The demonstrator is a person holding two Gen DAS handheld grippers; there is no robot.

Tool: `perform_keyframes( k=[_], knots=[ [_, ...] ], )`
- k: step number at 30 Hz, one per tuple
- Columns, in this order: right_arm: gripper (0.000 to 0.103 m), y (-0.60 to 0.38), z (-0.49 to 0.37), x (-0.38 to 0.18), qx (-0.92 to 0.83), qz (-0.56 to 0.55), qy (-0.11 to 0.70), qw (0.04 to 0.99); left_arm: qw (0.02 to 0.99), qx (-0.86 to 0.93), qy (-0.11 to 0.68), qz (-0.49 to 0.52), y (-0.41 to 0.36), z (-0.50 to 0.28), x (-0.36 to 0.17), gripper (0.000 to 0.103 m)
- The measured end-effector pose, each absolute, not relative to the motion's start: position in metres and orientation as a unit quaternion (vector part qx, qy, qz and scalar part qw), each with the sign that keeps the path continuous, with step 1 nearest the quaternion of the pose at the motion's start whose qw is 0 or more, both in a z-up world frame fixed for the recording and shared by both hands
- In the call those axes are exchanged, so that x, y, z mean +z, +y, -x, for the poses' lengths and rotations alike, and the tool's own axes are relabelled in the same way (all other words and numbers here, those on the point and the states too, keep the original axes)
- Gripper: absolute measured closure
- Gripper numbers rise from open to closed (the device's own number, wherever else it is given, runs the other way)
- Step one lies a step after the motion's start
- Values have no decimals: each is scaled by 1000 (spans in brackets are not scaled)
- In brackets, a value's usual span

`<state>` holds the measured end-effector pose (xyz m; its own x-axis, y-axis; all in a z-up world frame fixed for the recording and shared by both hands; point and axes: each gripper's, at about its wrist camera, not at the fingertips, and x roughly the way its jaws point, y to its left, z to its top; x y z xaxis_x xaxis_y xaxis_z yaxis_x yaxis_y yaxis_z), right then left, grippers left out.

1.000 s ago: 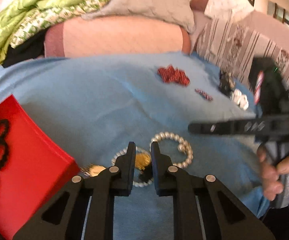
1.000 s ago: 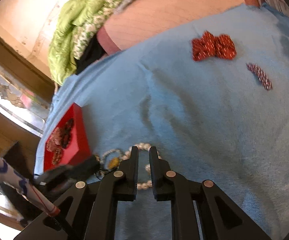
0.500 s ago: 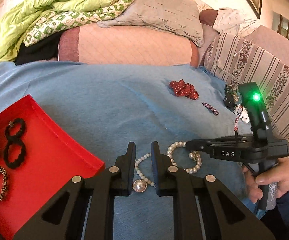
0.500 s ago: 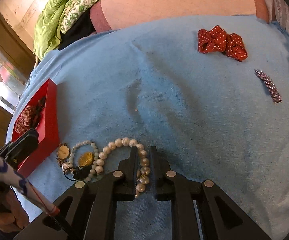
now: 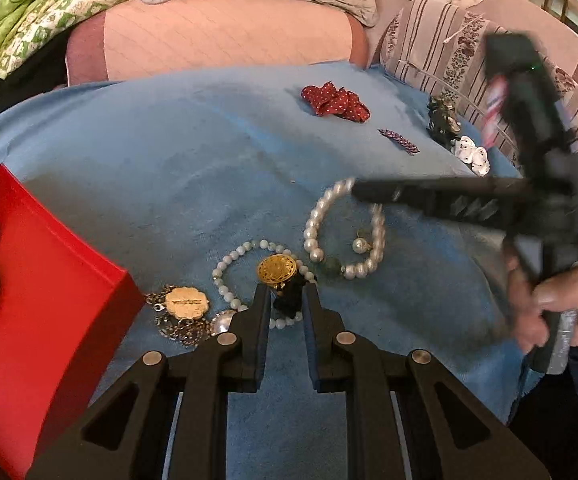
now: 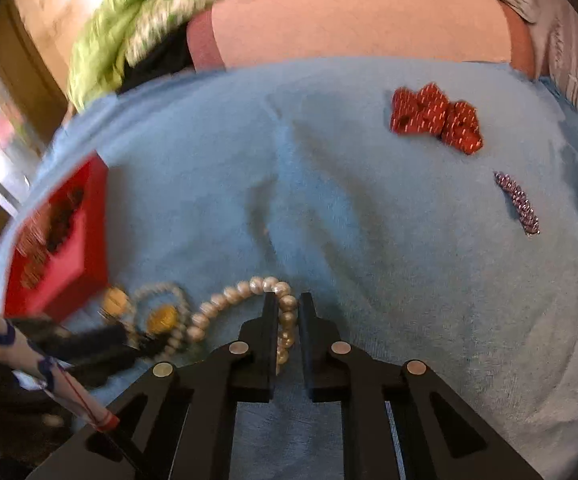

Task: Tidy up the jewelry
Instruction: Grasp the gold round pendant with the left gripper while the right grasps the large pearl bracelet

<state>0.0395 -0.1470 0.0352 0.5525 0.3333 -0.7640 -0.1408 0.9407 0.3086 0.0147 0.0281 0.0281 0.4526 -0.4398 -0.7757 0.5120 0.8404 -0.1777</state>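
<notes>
A pile of jewelry lies on the blue blanket [image 5: 169, 152]: a large white pearl bracelet [image 5: 313, 228], a pale bead bracelet [image 5: 225, 280], a gold round medallion [image 5: 277, 269] on a black piece [image 5: 289, 300], and a flat gold pendant [image 5: 187, 303]. My left gripper [image 5: 285, 295] straddles the black piece just below the medallion, jaws narrowly apart. My right gripper [image 6: 287, 305] has its jaws either side of the pearl bracelet [image 6: 245, 292], with pearls in the narrow gap. The red tray [image 5: 49, 280] at the left holds hair ties.
A red dotted scrunchie [image 5: 335, 100], a purple clip [image 5: 399, 142], a dark ornament [image 5: 443, 120] and white dotted pieces [image 5: 473, 158] lie far right on the blanket. A sofa with cushions and green bedding stands behind. The right gripper [image 5: 469, 200] crosses the left view.
Both grippers have dropped back down onto the jewelry pile. The left now sits at the medallion's black piece; the right has moved its jaws over the pearl bracelet. Right view is blurred by motion.
</notes>
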Motion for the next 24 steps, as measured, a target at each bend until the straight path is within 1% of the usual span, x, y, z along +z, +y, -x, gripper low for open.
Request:
perform_keyframes(
  k=[5,8,9,10,12,16,24],
  knots=[
    [92,-160,-21,78,172,-159,349,907,851,-271,448,-49,17,-18,20,88],
    [92,-162,-12,92,172,-158,314,920,856,-263,443,-50,14,-19,19,88],
    [92,-163,-10,93,175,-162,313,919,857,-259,442,-50,14,-19,19,89],
    [92,-161,-11,93,176,-165,314,918,859,-258,439,-50,14,-18,19,92],
    [92,-162,-14,90,173,-173,317,916,866,-259,425,-47,16,-15,25,94],
    [92,-166,-15,88,180,-193,318,911,883,-264,388,-23,26,-13,44,94],
    [92,-165,-11,94,184,-193,307,913,907,-266,327,20,53,-12,77,94]
  ],
)
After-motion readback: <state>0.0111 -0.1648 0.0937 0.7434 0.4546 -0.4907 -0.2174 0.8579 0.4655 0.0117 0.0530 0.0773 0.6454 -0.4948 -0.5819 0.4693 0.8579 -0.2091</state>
